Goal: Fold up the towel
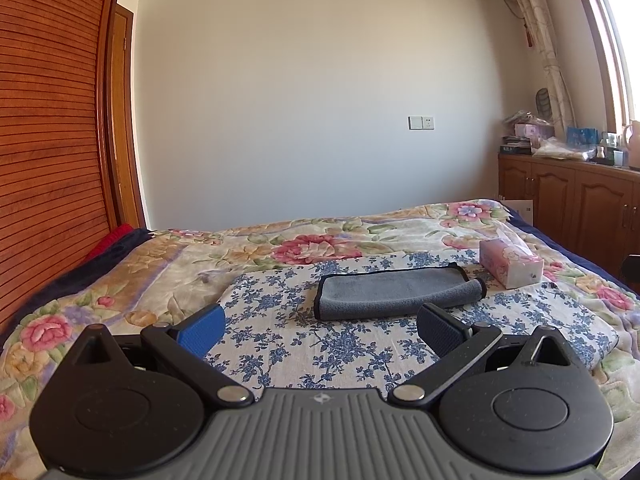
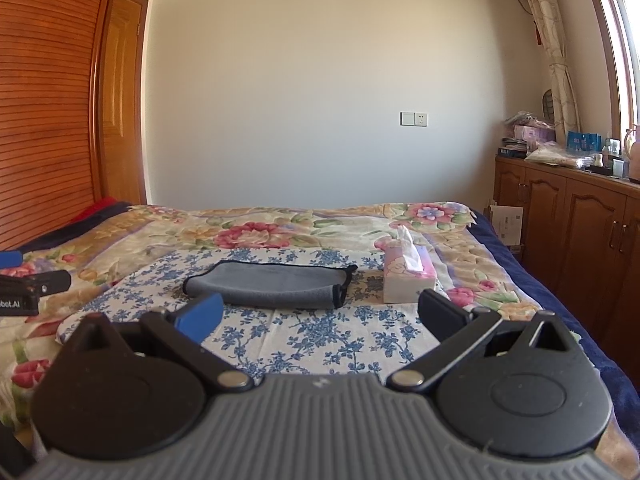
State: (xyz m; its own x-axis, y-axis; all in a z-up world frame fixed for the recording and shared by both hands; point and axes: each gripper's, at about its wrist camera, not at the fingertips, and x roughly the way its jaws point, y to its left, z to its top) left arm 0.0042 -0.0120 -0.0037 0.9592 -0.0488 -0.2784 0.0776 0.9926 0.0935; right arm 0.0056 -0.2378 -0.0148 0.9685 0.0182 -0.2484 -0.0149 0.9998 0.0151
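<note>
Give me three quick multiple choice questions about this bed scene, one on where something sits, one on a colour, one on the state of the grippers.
1. Where is the tissue box?
A. right of the towel
B. on the towel
C. on the cabinet

2. What colour is the towel?
A. red
B. grey with dark trim
C. yellow

3. How are the left gripper and the right gripper?
A. both open and empty
B. both shut on the towel
C. one holds the tissue box

Answers: 1 A, it stands on the bed beside the towel's right end. 2 B, grey cloth, dark edging. 3 A, fingers wide apart, short of the towel.
</note>
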